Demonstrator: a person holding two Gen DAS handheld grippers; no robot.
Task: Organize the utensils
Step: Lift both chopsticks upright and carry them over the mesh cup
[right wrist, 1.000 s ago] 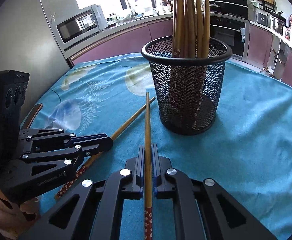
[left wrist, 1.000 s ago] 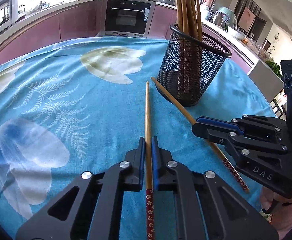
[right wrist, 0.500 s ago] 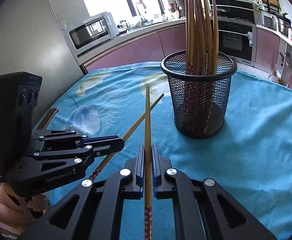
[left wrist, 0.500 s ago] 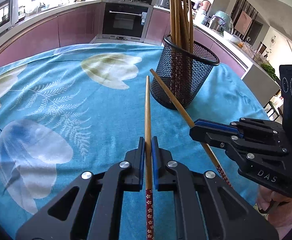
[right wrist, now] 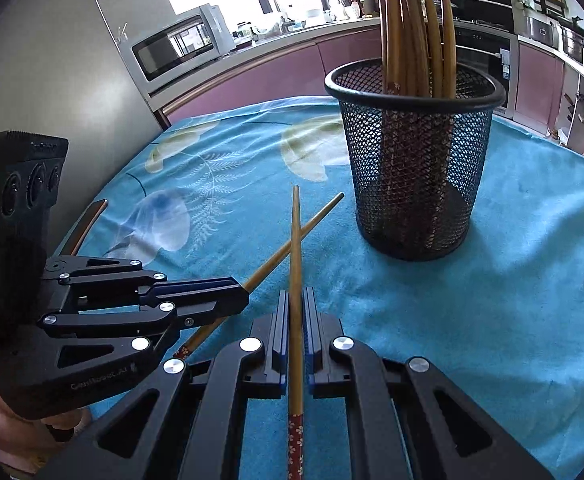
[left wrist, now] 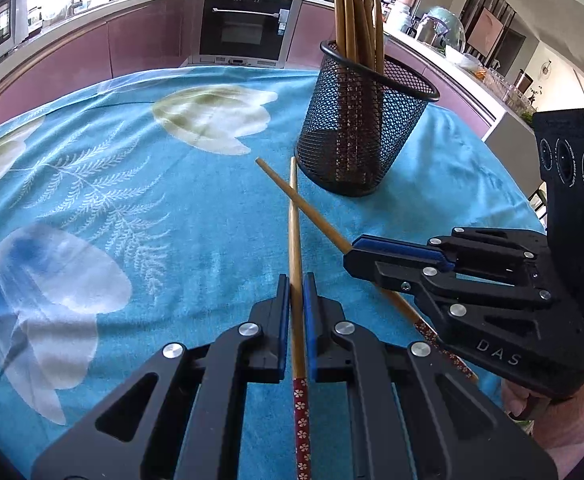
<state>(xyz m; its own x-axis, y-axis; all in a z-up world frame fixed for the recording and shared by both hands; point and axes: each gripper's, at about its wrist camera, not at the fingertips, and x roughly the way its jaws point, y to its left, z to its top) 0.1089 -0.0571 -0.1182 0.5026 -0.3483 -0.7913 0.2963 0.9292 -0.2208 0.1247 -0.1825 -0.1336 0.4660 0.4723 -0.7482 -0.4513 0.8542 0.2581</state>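
Note:
My left gripper (left wrist: pixel 295 280) is shut on a bamboo chopstick (left wrist: pixel 293 216) with a red flowered end, pointing toward the black mesh holder (left wrist: pixel 355 136). At the right of that view, my right gripper (left wrist: pixel 351 250) is shut on a second chopstick (left wrist: pixel 307 210), which crosses over the first. In the right wrist view, the right gripper (right wrist: pixel 295 294) clamps its chopstick (right wrist: pixel 295 236), and the left gripper (right wrist: pixel 244 292) comes in from the left with its chopstick (right wrist: pixel 303 226) crossing behind. The holder (right wrist: pixel 415 168) stands upright just beyond both tips with several chopsticks inside.
A blue tablecloth with pale flowers (left wrist: pixel 132 208) covers the round table. A chair back (right wrist: pixel 88 220) shows past the table's left edge. Pink kitchen cabinets, an oven (left wrist: pixel 248 28) and a microwave (right wrist: pixel 176 48) lie beyond. A hand (left wrist: pixel 531 408) holds the right gripper.
The two chopsticks lay nearly side by side; now their tips have swung across each other and form a clear X before the holder. Both grips stay the same.

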